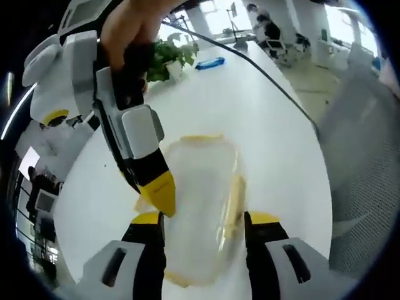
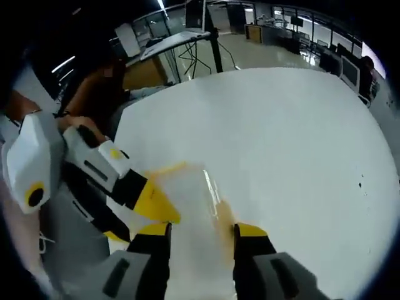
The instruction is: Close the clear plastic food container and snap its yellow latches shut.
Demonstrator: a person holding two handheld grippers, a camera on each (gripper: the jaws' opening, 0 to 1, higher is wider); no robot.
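- The container [image 1: 200, 206] lies on the white surface [image 1: 250, 112], its lid on, blurred in both views.
- In the left gripper view the left gripper [image 1: 203, 228] has its jaws spread wide, one on each long side of the container; contact cannot be told.
- A yellow latch [image 1: 235, 203] runs along the container's right side, just beside the right-hand jaw; another latch [image 1: 201, 137] shows at the far end.
- The right gripper [image 1: 157, 190] comes in from the upper left of that view, held by a hand [image 1: 128, 28], its yellow tip down at the container's near left edge.
- In the right gripper view the right gripper [image 2: 201, 230] has its jaws apart, astride the container [image 2: 190, 206]; nothing is clearly clamped between them.
- A latch [image 2: 223, 215] lies just by the right-hand jaw there, and another latch [image 2: 169, 169] at the container's far left edge.
- The left gripper [image 2: 156, 206] enters that view from the left, its yellow tip touching or just beside the container's left side; whether its jaws press the container cannot be told from here.
- Farther along the surface in the left gripper view stand a potted plant [image 1: 165, 56] and a blue item [image 1: 209, 62], well apart from the container.
- A black cable [image 1: 269, 78] runs across the surface toward its right edge.
- A grey chair [image 1: 365, 162] stands beside the surface on the right.
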